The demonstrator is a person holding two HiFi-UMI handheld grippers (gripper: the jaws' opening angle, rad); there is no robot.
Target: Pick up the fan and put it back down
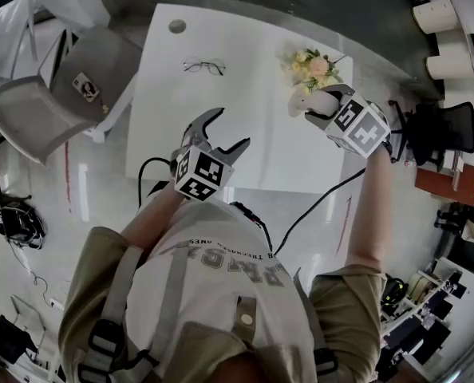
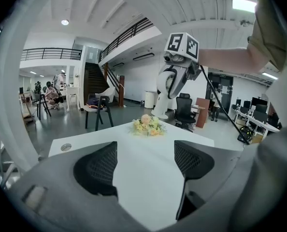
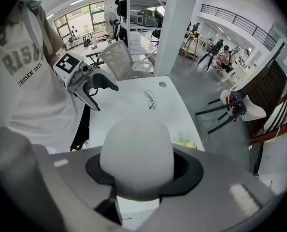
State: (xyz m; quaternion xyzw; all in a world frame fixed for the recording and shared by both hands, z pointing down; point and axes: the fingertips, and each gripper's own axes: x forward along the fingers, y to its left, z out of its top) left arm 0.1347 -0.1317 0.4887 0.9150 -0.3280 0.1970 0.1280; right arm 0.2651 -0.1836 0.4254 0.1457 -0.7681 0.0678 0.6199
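Over the white tabletop, the right tongs pinched the white fan near the flowers, while the left tongs stood spread, empty.

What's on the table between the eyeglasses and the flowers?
Nothing. In the head view only bare white tabletop lies between the eyeglasses and the flowers.

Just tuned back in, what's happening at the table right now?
The person's right claw is closed on the white fan, holding it up above the white table beside the flowers. The left claw hangs open and empty over the table's near edge. The fan is not yet set back down.
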